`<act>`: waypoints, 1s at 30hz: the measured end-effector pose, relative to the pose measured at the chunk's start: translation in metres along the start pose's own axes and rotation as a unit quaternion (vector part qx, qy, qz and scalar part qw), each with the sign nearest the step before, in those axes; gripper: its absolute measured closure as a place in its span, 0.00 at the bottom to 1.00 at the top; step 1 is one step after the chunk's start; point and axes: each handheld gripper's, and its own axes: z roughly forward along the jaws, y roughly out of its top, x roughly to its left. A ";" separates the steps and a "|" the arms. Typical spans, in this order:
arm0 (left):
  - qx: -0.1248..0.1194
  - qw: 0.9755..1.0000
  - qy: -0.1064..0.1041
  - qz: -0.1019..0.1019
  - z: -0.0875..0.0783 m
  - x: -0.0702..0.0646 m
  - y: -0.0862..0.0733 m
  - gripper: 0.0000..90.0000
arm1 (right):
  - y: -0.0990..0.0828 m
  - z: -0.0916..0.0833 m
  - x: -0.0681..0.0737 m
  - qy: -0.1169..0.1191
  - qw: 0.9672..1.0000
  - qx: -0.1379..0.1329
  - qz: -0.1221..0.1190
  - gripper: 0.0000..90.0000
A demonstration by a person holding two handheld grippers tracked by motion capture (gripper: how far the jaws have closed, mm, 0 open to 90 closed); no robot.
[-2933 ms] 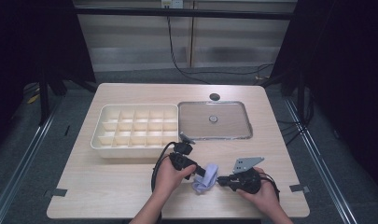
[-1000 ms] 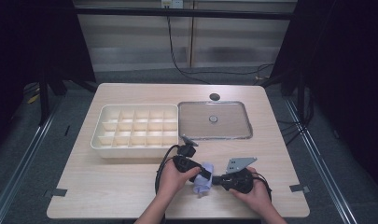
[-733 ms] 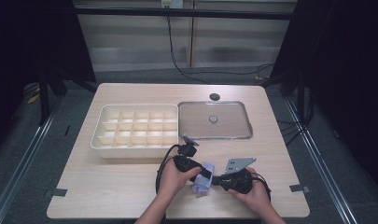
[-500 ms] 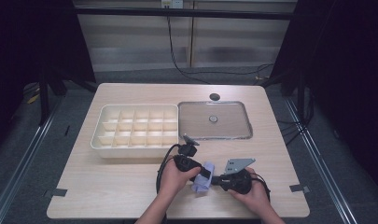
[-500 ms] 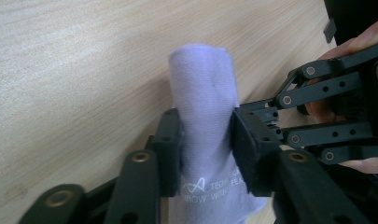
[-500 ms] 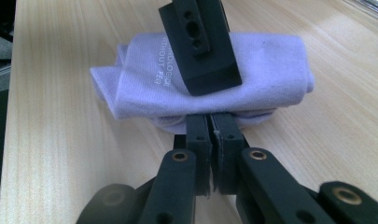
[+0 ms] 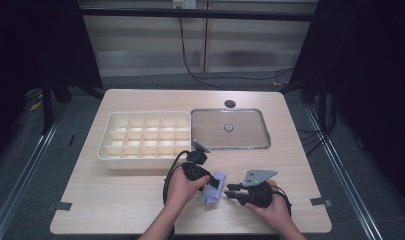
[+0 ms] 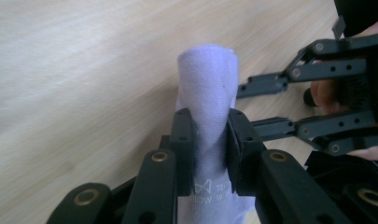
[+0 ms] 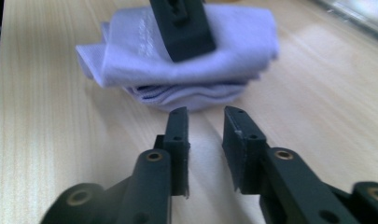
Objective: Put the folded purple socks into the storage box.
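Two tools are at work: my left tool [image 8: 209, 140] is clenched on the folded lilac cloth [image 8: 206, 88], its jaws having just been closing on it, while my right tool [image 9: 205, 135], just been opening, stands released before the cloth with nothing between its jaws. The cloth lies on the table [image 7: 115, 200], near its front edge. With one narrow grip, I think the folds may slip open if I lift quickly.
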 end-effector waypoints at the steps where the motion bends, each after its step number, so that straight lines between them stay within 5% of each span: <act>1: 0.004 1.000 -0.003 0.002 -0.003 0.001 0.001 0.83 | 0.000 -0.001 -0.002 -0.002 1.000 -0.001 0.002 0.73; 7: 0.003 1.000 0.015 0.004 -0.013 0.000 0.004 0.83 | -0.002 -0.003 -0.006 -0.024 1.000 0.001 0.012 0.57; 21: -0.001 0.999 0.032 0.005 -0.029 -0.002 0.010 0.83 | -0.002 0.001 -0.006 -0.047 0.999 0.027 -0.007 0.32; 30: 0.001 0.999 0.042 0.011 -0.043 0.000 0.013 0.82 | -0.002 0.002 -0.011 -0.053 0.998 0.038 0.022 0.22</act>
